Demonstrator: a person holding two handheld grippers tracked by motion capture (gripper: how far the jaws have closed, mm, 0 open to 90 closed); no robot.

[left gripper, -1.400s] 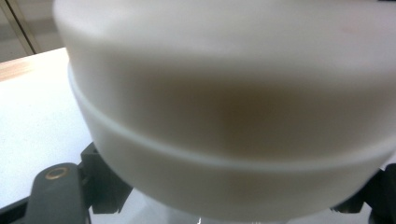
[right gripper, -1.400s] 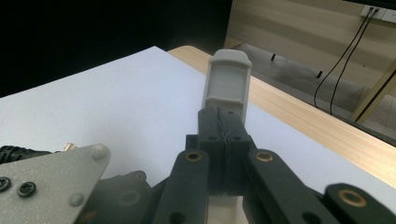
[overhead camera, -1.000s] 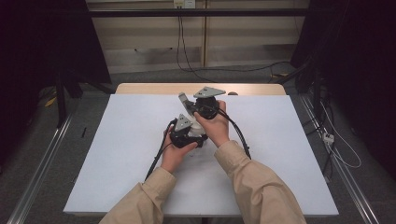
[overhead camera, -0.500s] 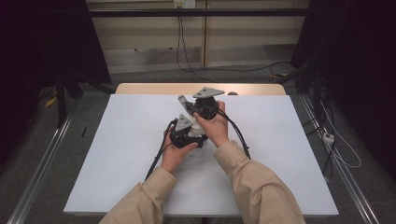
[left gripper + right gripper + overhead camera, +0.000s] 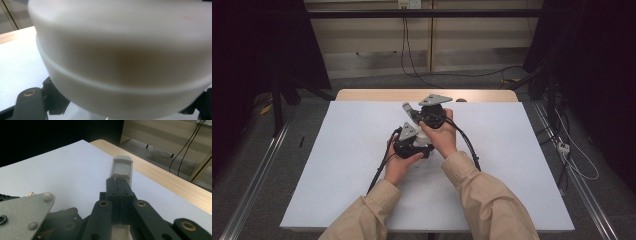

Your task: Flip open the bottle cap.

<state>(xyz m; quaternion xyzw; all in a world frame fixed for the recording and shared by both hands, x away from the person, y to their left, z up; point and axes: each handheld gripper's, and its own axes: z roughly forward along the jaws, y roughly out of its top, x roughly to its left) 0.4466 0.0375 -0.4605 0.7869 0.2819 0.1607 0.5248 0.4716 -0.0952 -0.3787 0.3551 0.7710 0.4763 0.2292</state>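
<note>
Jaws of the right gripper were seen pressed flat against each other in the right gripper view, with only a thin seam between them. A grey block stood at their tips and touched them. Whether a thin part of it was nipped in the seam could not be told. In the high view the same block was seen jutting toward the upper left from that gripper, just above the middle of the frame.

Jaws of the left gripper were taken as closed too, though their tips were hidden. In the left gripper view a white round thing, blurred and ringed by one fine ridge, was found right against the lens. Only black linkage was seen beneath it at the lower corners, so it could not be said whether anything was pinched there.

Farther out, the left hand and the right hand were held close together at the middle of the white table, the right one slightly higher in the frame. The grey three-cornered plate was turned upward, and the cables were trailed back toward the lower edge.

Compared with the high views of the second before, nothing was found shifted: both hands, the block and the cables were kept where they had been. The work was therefore judged to be at a pause, either at its very start or at a hold. No lift or placing was yet under way.
</note>
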